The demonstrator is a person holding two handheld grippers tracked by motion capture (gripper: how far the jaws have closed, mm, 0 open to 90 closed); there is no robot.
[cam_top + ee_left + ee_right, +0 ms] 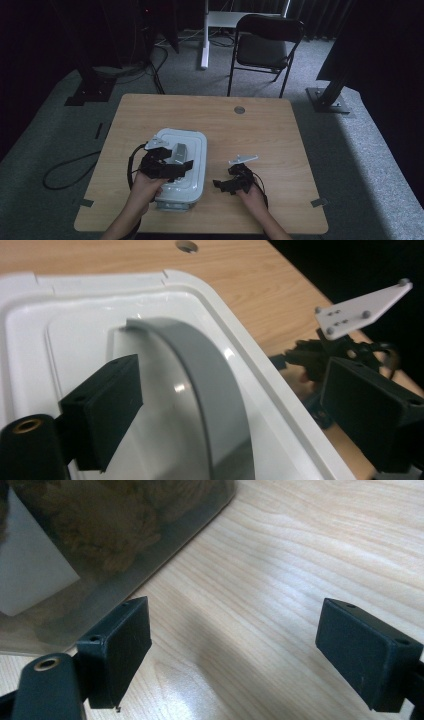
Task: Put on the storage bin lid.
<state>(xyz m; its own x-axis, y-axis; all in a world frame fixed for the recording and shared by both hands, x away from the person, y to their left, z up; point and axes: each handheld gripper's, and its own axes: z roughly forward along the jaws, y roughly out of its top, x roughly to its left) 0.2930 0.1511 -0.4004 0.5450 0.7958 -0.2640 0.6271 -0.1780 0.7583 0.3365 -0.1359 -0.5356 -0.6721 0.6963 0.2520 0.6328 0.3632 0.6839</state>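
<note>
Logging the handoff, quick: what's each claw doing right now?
Left claw: open, jaws standing on either side of the grey handle on the white box lid, not pressing it.
Right claw: open, holding nothing, over the table.

Gripper [235,655] jaws wide apart over wooden table [280,570], beside clear container [100,545]

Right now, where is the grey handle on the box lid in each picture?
High view: handle on the white lid, left of table centre, under the left gripper.
Left gripper view: grey arc down the middle, between the open jaws.
Right gripper view: not in it.
Shared landmark: the wooden table.
</note>
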